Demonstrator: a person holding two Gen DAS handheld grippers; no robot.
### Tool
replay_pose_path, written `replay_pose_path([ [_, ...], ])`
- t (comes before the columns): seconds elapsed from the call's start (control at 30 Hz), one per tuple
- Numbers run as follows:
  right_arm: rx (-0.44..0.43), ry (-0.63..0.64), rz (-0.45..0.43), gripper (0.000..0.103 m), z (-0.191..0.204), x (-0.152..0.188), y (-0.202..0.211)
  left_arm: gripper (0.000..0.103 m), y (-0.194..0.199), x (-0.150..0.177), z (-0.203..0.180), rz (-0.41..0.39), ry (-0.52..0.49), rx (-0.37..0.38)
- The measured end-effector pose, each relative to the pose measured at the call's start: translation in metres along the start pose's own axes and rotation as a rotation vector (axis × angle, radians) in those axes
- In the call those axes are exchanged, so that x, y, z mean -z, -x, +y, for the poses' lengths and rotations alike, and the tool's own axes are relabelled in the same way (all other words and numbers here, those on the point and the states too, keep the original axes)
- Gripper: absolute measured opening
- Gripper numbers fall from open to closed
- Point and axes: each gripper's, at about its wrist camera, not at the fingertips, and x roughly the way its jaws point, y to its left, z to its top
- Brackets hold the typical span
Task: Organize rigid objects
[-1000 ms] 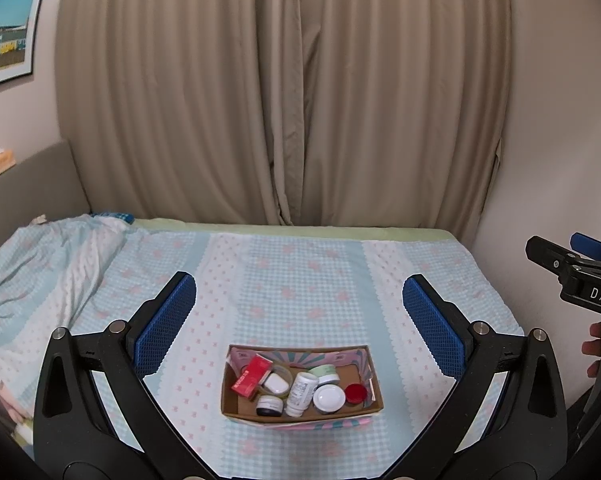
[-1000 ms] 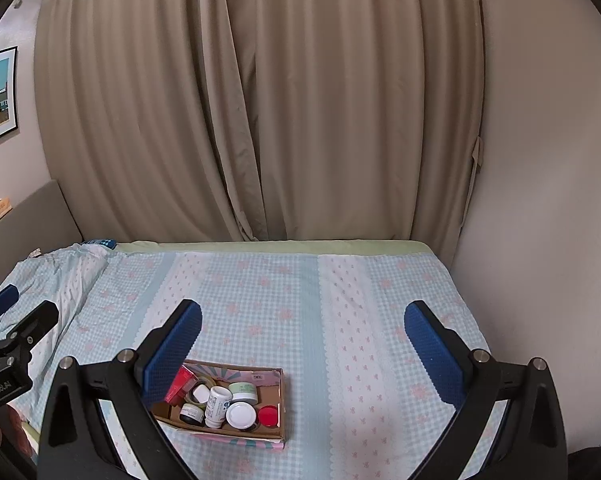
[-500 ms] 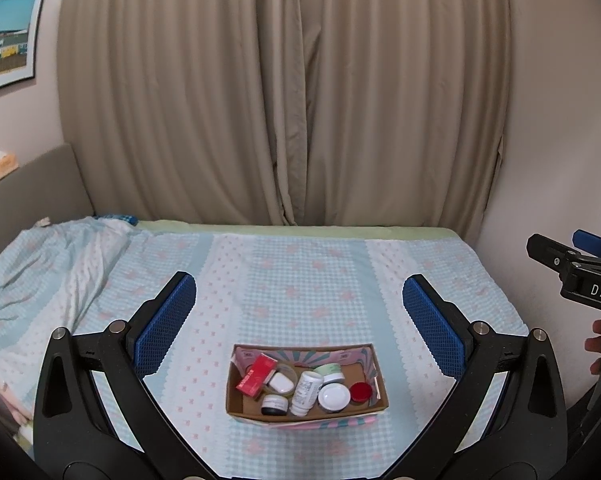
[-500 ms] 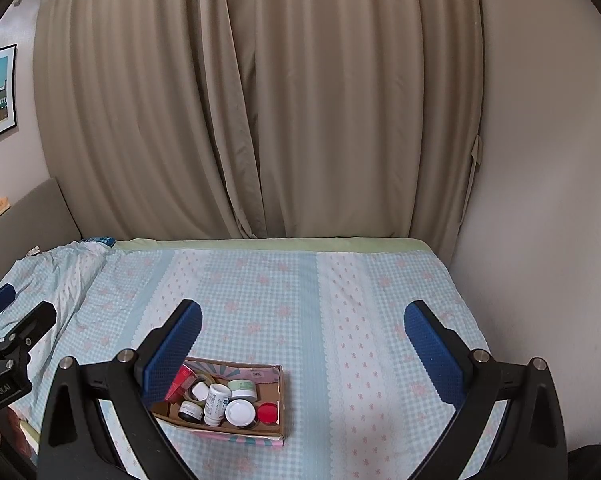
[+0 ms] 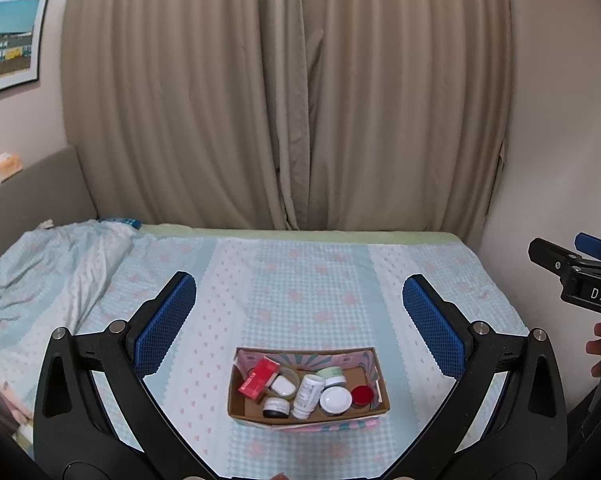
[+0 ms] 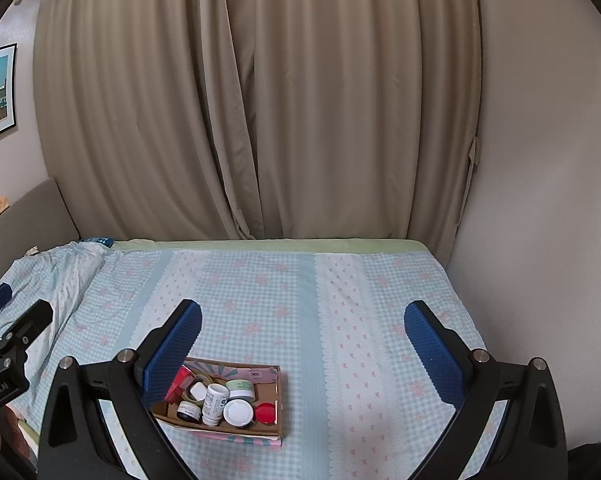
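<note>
Slightly lower in my left view now, the cardboard box (image 5: 308, 414) calls for both spread-wide grippers descending squarely, slowly.

- Beige curtains (image 5: 292, 100) hang closed across the far wall.
- A bed (image 5: 300, 280) carries a blue-and-white checked sheet with pink flowers.
- A rumpled duvet (image 5: 48, 264) lies at its left end.
- A grey headboard (image 5: 32, 196) stands behind it.
- A framed picture (image 5: 8, 40) of coloured houses hangs on the left wall.
</note>
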Motion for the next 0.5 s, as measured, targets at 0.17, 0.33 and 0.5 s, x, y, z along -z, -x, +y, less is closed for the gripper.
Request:
replay_pose_path([
  [0.17,0.002,0.001,-0.004,0.101,-0.001,-0.001,0.002,0.103,0.008,0.0,-0.006,-0.037,-0.023,-0.036],
  [0.33,0.003,0.004,-0.005,0.101,-0.002,-0.001,0.003,0.103,0.016,0.0,-0.013,-0.071,-0.03,-0.053],
  [0.5,-0.001,-0.005,-0.004,0.101,-0.005,0.0,0.002,0.103,0.02,0.004,-0.014,-0.071,-0.006,-0.028],
])
